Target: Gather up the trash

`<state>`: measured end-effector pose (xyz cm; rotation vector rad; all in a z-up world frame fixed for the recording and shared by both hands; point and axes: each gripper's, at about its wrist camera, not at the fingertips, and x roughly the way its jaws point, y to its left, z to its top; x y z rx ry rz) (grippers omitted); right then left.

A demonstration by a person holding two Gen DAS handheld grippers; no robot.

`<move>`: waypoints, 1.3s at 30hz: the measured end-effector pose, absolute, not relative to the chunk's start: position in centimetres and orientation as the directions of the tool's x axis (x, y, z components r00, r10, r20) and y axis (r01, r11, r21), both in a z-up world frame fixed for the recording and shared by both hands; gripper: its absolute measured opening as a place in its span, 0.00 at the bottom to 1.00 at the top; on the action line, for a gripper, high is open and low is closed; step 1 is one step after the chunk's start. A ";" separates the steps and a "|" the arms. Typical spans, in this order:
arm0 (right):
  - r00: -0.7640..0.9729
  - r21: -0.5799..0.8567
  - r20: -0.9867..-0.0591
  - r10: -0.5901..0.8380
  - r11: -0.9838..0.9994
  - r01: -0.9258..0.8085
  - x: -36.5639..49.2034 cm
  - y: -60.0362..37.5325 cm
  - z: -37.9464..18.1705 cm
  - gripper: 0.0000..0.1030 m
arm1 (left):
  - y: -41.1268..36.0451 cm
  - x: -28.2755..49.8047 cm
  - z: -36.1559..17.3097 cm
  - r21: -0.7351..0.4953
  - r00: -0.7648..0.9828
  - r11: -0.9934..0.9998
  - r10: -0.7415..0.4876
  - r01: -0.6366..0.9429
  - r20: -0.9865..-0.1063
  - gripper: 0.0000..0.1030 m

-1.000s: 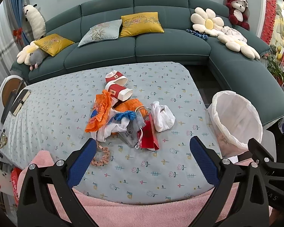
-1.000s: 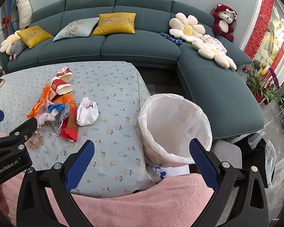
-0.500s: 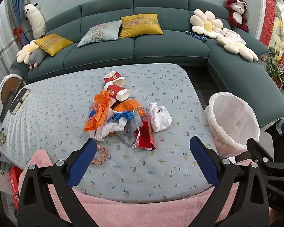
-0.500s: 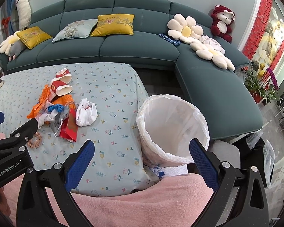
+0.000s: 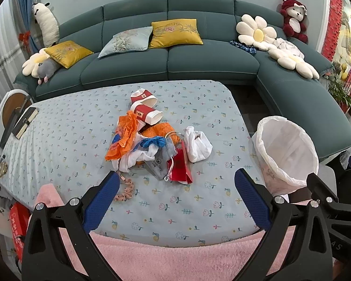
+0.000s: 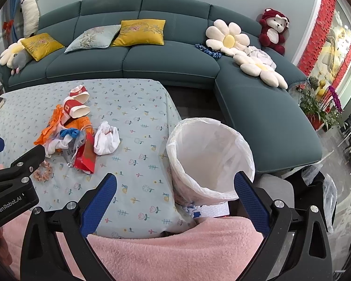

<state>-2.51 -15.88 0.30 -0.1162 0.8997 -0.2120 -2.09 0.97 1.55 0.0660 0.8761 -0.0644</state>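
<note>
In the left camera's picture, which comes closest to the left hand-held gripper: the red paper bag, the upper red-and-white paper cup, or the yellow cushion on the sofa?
1. Red paper bag: nearest the left hand-held gripper, mid-table.
2. Upper red-and-white paper cup: beyond the trash pile.
3. Yellow cushion: farthest, against the sofa back.

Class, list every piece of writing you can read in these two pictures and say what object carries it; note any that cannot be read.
"GenRobot.AI": white print on the black body of the left gripper.
"AS": only the tail of a word, on the right gripper's black body.
Red paper gift bag, grey drawstring pouch, red-and-white paper cups: marks too small to read.
</note>
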 end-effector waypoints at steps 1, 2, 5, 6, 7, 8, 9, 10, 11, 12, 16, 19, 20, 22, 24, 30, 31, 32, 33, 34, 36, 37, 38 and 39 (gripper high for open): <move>0.605 -0.188 -0.762 -0.230 0.973 0.134 -2.5 -15.8 0.4 0.93 | 1.1 -2.1 1.6 0.029 0.639 0.996 -0.030 0.082 -0.768 0.91; 0.607 -0.187 -0.761 -0.230 0.973 0.134 -2.6 -15.8 0.4 0.93 | 1.1 -2.1 1.7 0.027 0.641 0.996 -0.031 0.081 -0.767 0.91; 0.610 -0.190 -0.757 -0.234 0.972 0.138 -2.6 -15.6 0.5 0.93 | 1.4 -2.3 1.7 0.025 0.644 0.996 -0.033 0.081 -0.764 0.91; 0.611 -0.190 -0.756 -0.235 0.972 0.140 -2.6 -15.6 0.6 0.93 | 1.3 -2.3 1.8 0.024 0.643 0.996 -0.034 0.081 -0.765 0.91; 0.612 -0.190 -0.754 -0.237 0.972 0.141 -2.7 -15.5 0.6 0.93 | 1.3 -2.3 1.8 0.023 0.644 0.996 -0.035 0.081 -0.764 0.91; 0.613 -0.191 -0.754 -0.238 0.971 0.143 -2.7 -15.5 0.7 0.93 | 1.3 -2.3 1.8 0.025 0.644 0.996 -0.033 0.081 -0.764 0.91; 0.613 -0.191 -0.753 -0.240 0.971 0.145 -2.7 -15.4 0.7 0.93 | 1.4 -2.3 1.8 0.024 0.644 0.996 -0.033 0.080 -0.765 0.91; 0.613 -0.191 -0.753 -0.240 0.971 0.146 -2.7 -15.3 0.7 0.93 | 1.3 -2.3 1.8 0.022 0.643 0.997 -0.035 0.080 -0.765 0.91; 0.614 -0.192 -0.752 -0.240 0.971 0.145 -2.7 -15.2 0.7 0.93 | 1.4 -2.3 1.8 0.019 0.643 0.997 -0.037 0.080 -0.765 0.91; 0.615 -0.194 -0.751 -0.241 0.970 0.143 -2.7 -15.3 0.7 0.93 | 1.4 -2.3 1.8 0.018 0.644 0.997 -0.037 0.079 -0.764 0.91; 0.617 -0.201 -0.748 -0.244 0.970 0.140 -2.7 -15.0 0.8 0.93 | 1.6 -2.4 1.8 0.013 0.645 0.997 -0.040 0.078 -0.763 0.91; 0.618 -0.202 -0.747 -0.245 0.969 0.140 -2.7 -14.9 0.8 0.93 | 1.6 -2.5 1.8 0.012 0.645 0.997 -0.041 0.078 -0.763 0.91; 0.619 -0.203 -0.746 -0.246 0.969 0.140 -2.7 -14.9 0.8 0.93 | 1.6 -2.5 1.8 0.011 0.645 0.997 -0.041 0.077 -0.763 0.91; 0.618 -0.202 -0.747 -0.245 0.969 0.141 -2.7 -15.0 0.8 0.93 | 1.7 -2.5 1.8 0.010 0.645 0.997 -0.042 0.078 -0.763 0.91; 0.618 -0.201 -0.747 -0.246 0.969 0.142 -2.7 -14.9 0.9 0.93 | 1.8 -2.6 1.8 0.010 0.645 0.997 -0.043 0.079 -0.763 0.91; 0.620 -0.203 -0.744 -0.250 0.968 0.146 -2.7 -14.8 1.0 0.93 | 1.7 -2.6 1.8 0.010 0.645 0.997 -0.043 0.079 -0.763 0.91; 0.621 -0.201 -0.743 -0.249 0.968 0.148 -2.7 -14.8 1.1 0.93 | 1.7 -2.6 1.9 0.011 0.647 0.997 -0.042 0.078 -0.762 0.91; 0.622 -0.200 -0.742 -0.250 0.968 0.149 -2.8 -14.9 1.1 0.93 | 1.8 -2.6 1.9 0.011 0.648 0.997 -0.041 0.077 -0.760 0.91; 0.622 -0.200 -0.742 -0.250 0.968 0.151 -2.7 -14.8 1.1 0.93 | 2.0 -2.7 1.9 0.009 0.649 0.997 -0.042 0.075 -0.760 0.91; 0.622 -0.198 -0.743 -0.248 0.969 0.150 -2.7 -14.8 1.1 0.93 | 2.1 -2.7 1.9 0.007 0.648 0.997 -0.043 0.074 -0.761 0.91; 0.624 -0.195 -0.743 -0.243 0.970 0.145 -2.8 -14.7 1.1 0.93 | 2.5 -2.7 1.9 0.002 0.649 0.997 -0.045 0.072 -0.760 0.91; 0.626 -0.195 -0.742 -0.242 0.970 0.144 -2.8 -14.6 1.1 0.93 | 2.6 -2.7 1.9 0.003 0.650 0.997 -0.044 0.072 -0.759 0.91; 0.626 -0.197 -0.741 -0.242 0.970 0.142 -2.7 -14.5 1.1 0.93 | 2.7 -2.7 1.9 0.002 0.650 0.997 -0.044 0.071 -0.759 0.91; 0.627 -0.197 -0.741 -0.241 0.970 0.141 -2.7 -14.5 1.1 0.93 | 2.9 -2.7 1.9 0.002 0.649 0.998 -0.043 0.068 -0.759 0.91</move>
